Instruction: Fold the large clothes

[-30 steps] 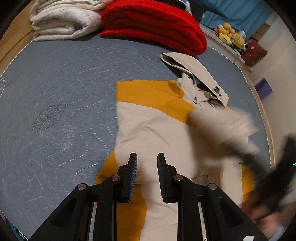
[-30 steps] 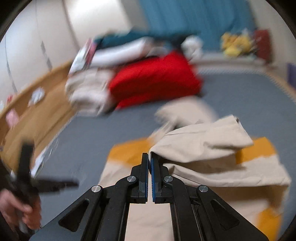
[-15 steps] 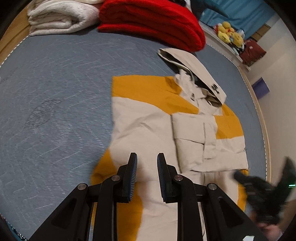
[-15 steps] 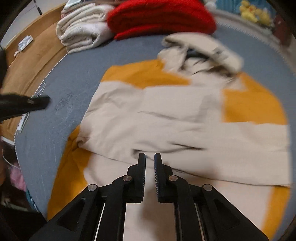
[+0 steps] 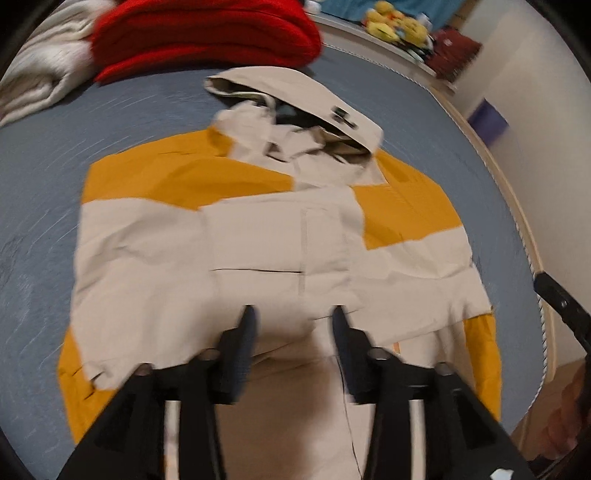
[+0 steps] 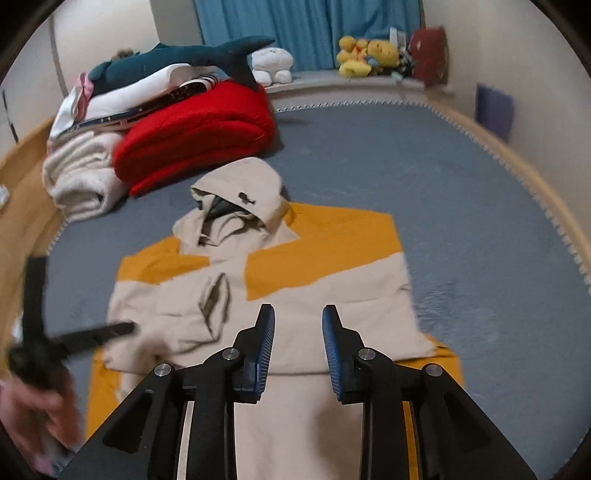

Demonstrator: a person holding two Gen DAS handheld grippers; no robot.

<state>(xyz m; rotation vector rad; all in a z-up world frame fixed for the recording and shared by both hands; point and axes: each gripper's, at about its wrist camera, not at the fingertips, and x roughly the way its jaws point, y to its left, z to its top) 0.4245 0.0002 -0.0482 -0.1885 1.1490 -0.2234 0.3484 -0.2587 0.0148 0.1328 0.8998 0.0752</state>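
A beige and orange hooded jacket (image 5: 280,236) lies flat on the grey quilted bed (image 6: 461,206), hood (image 6: 240,195) pointing toward the far end; both sleeves are folded in across the chest, the beige panels overlapping in the middle. The left gripper (image 5: 291,325) hovers over the jacket's lower part, its fingers (image 5: 245,332) spread well apart and holding nothing; the right gripper (image 6: 298,325) hangs above the lower hem area, its blue-padded fingers (image 6: 267,325) likewise wide apart and empty. Beyond the hood sits a folded red blanket (image 6: 195,136), with a rolled white blanket (image 6: 77,177) just beside it; a plush shark (image 6: 177,62) rests atop the pile behind; yellow plush toys (image 6: 365,55) sit on the far ledge before a blue curtain (image 6: 306,26).
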